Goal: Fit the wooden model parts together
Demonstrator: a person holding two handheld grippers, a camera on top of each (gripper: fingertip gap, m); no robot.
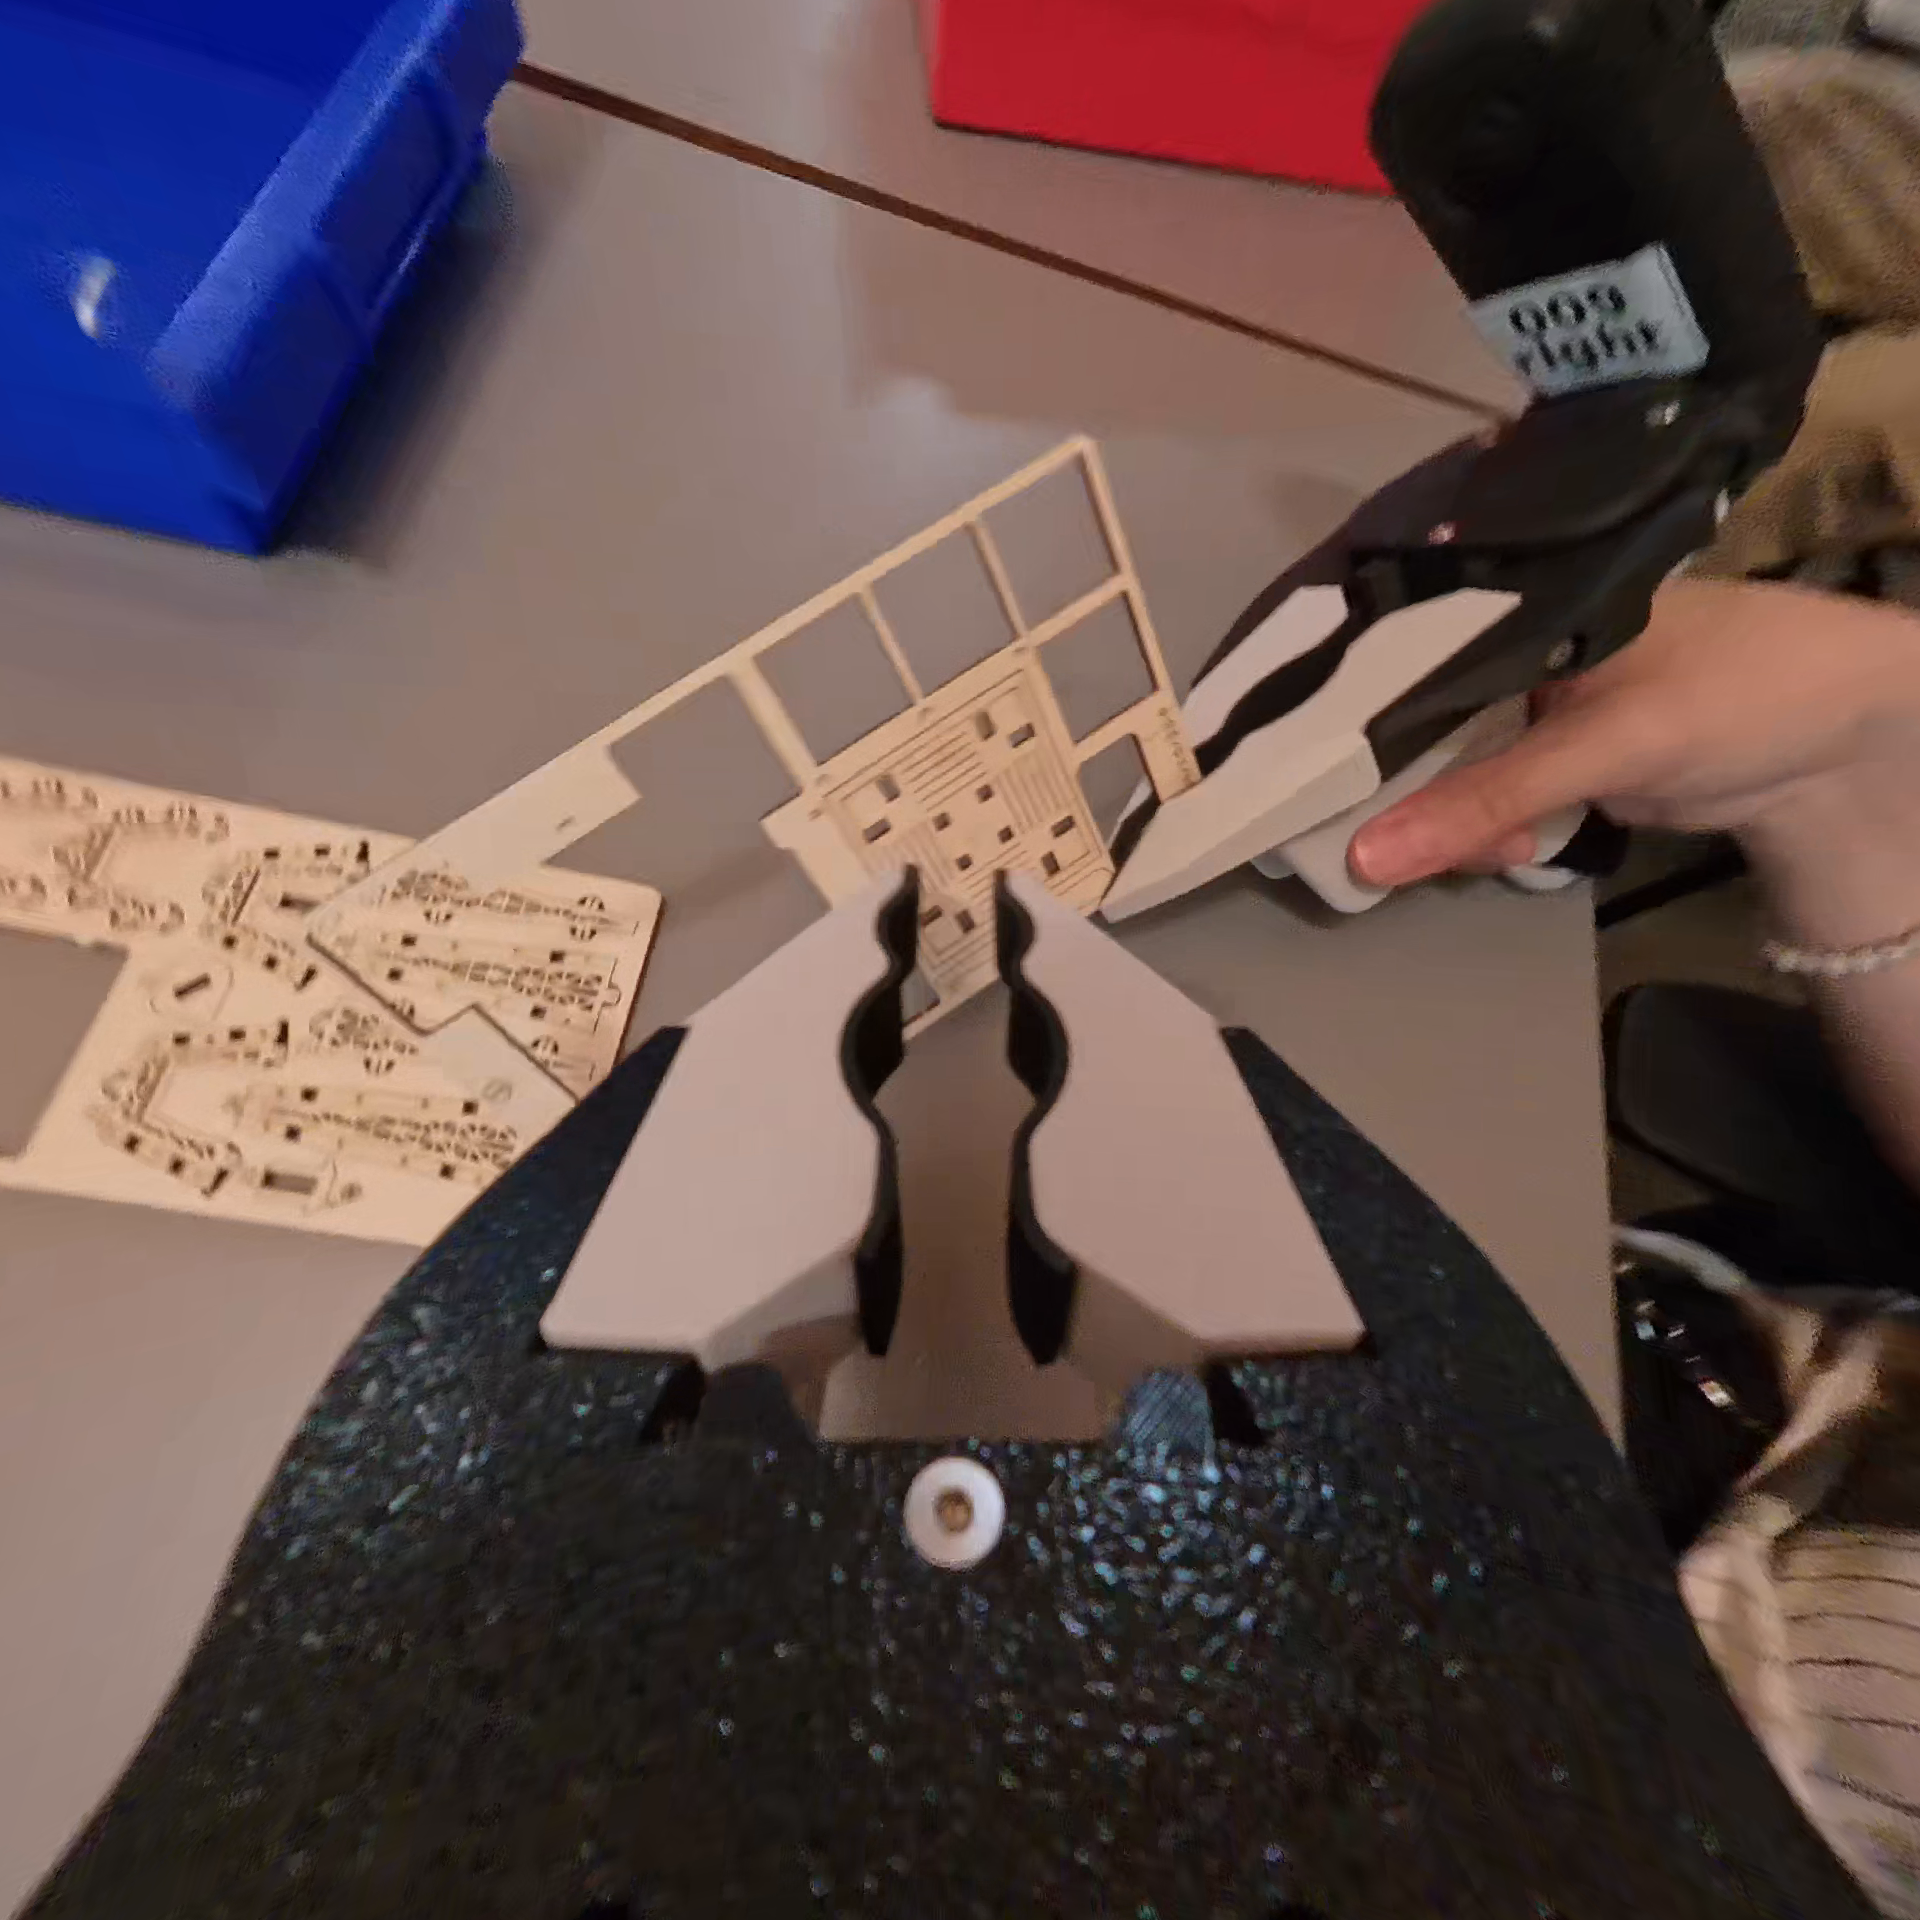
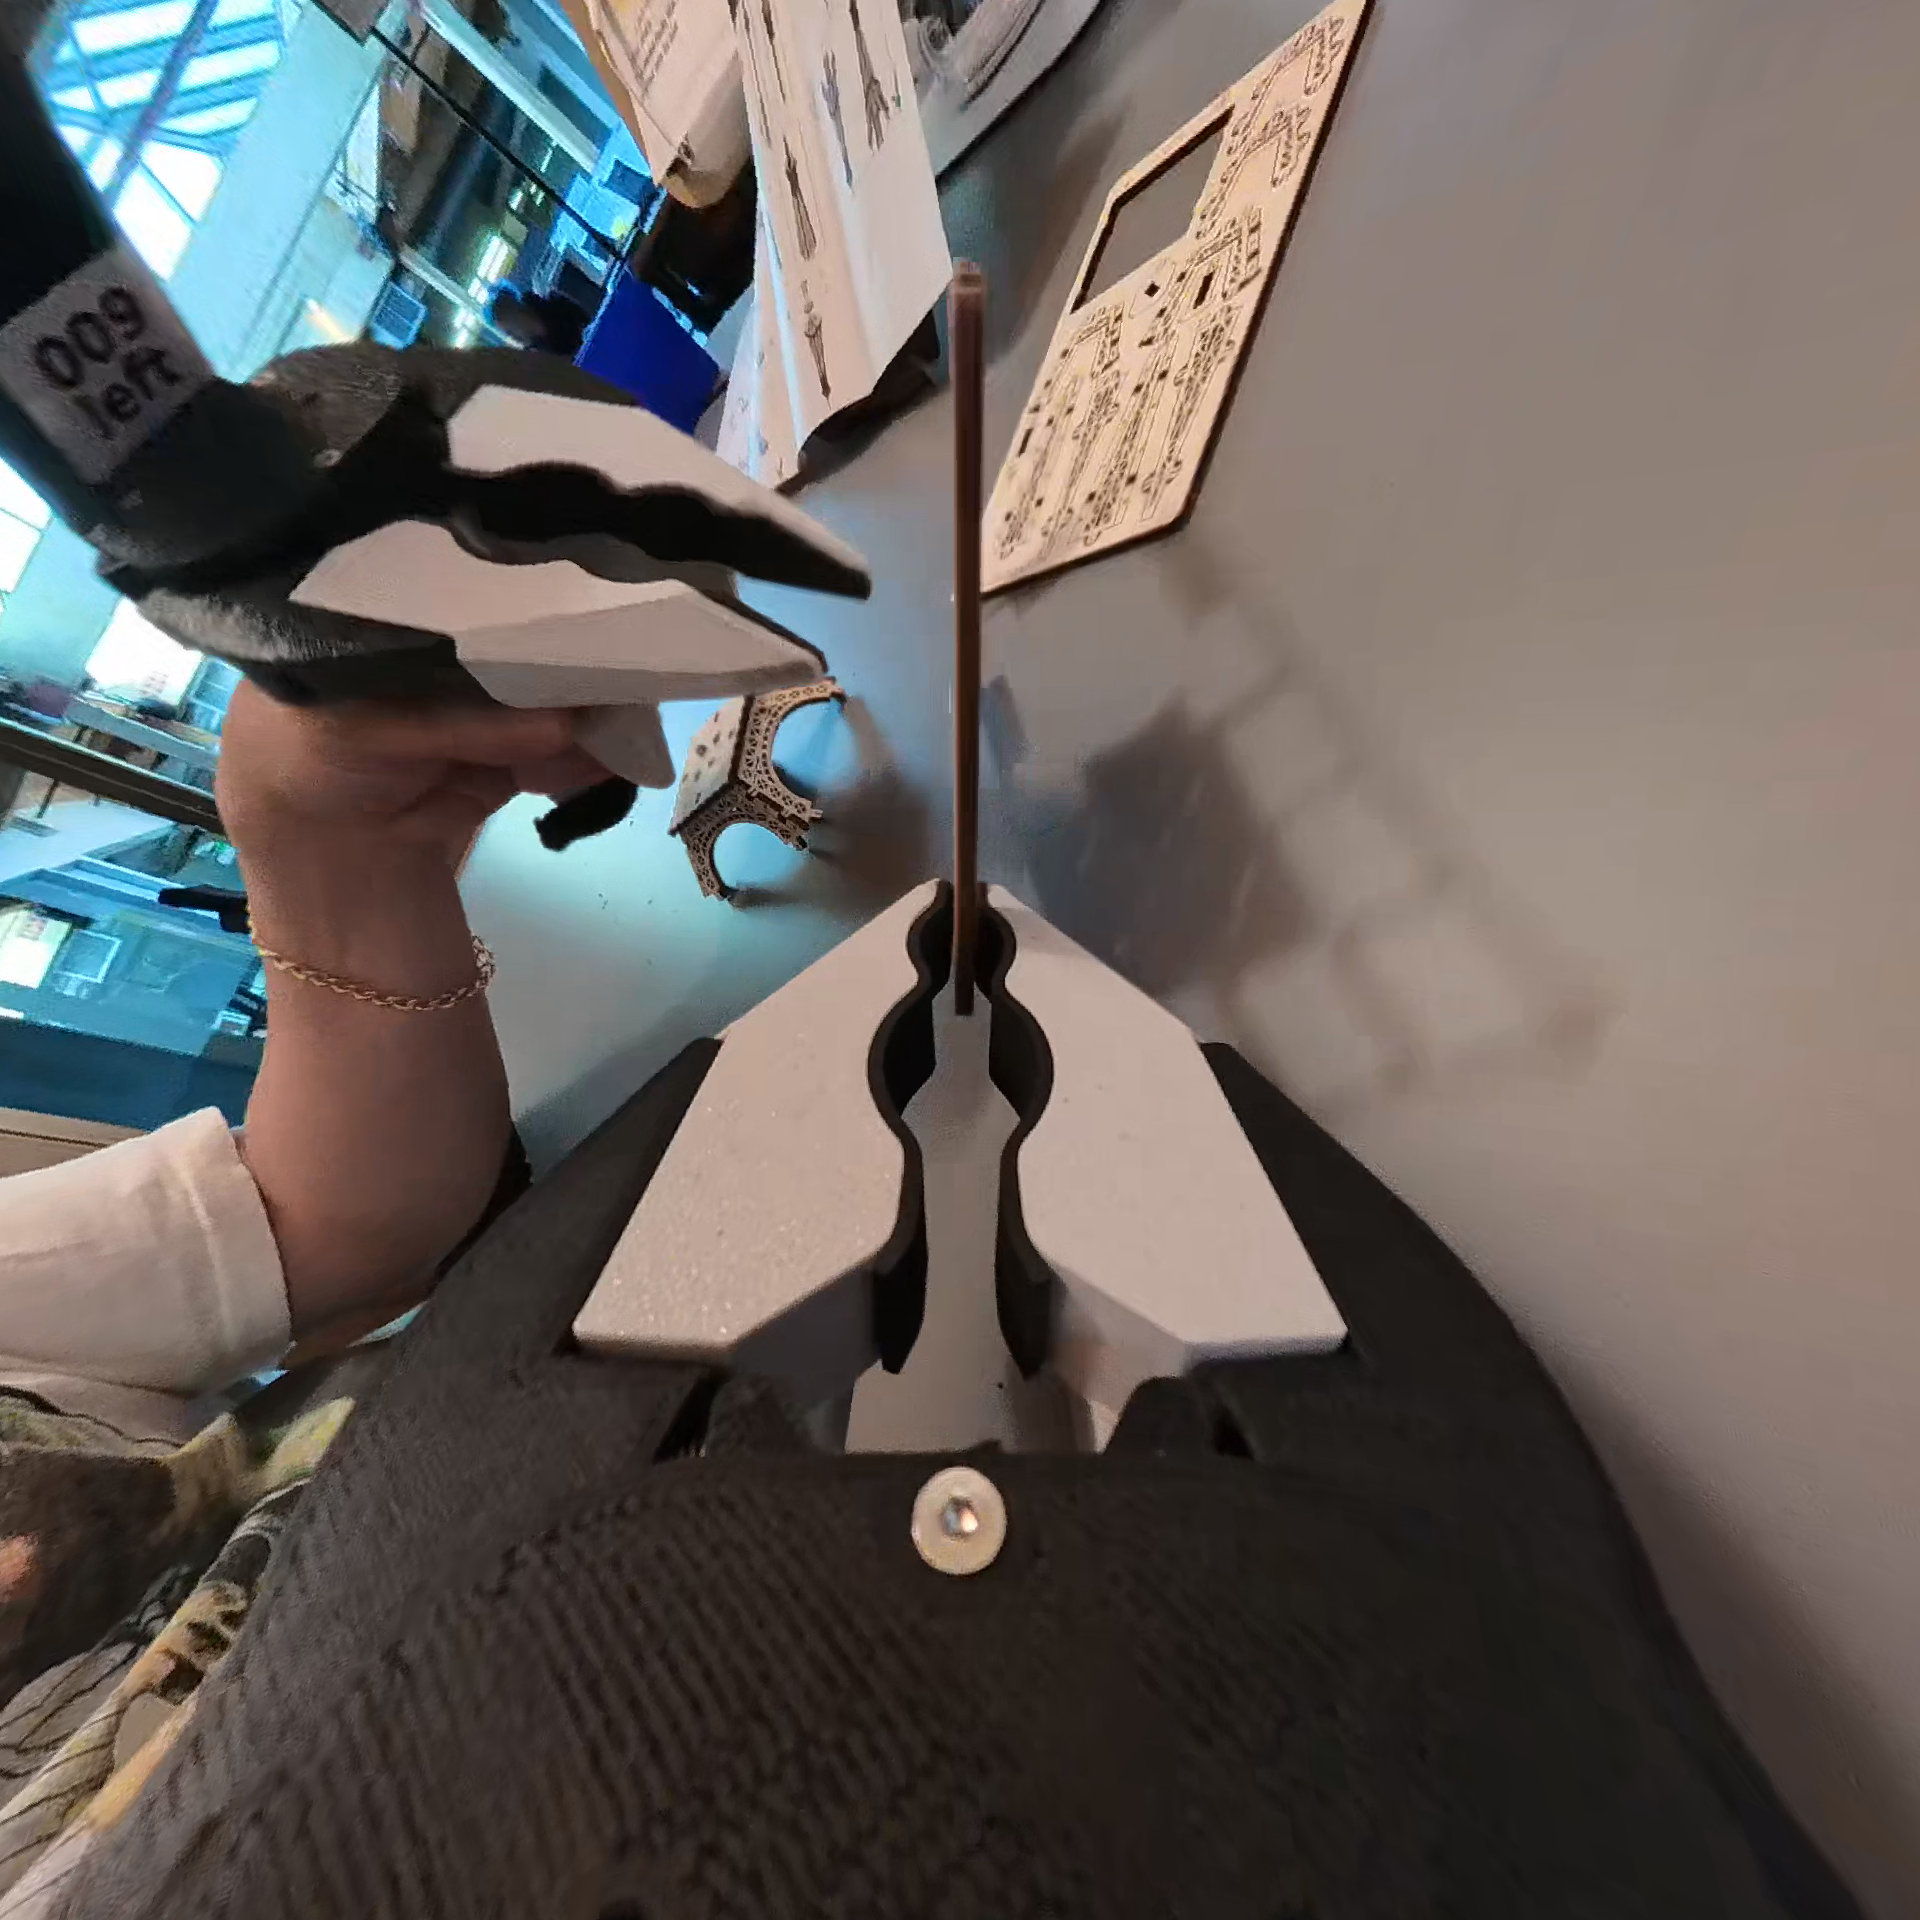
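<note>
The right gripper (image 2: pixel 968 914) pinches the wooden sheet (image 1: pixel 966 717) by its edge, tilting it above the grey table (image 1: pixel 675 416); the left gripper (image 1: pixel 954 883) hovers just before it, fingers parted, seemingly holding nothing. Two more part sheets (image 1: pixel 312 1018) lie flat to the left; a small assembled arch piece (image 2: pixel 753 784) stands on the table.

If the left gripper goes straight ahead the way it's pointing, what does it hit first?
Probably the wooden sheet held upright by the right gripper. The left gripper is open and its tips point at the sheet's lower slotted panel, though depth is unclear.

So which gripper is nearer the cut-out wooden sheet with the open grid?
Right. The right gripper is shut on the wooden sheet, holding its edge. The left gripper is open, just short of it.
</note>
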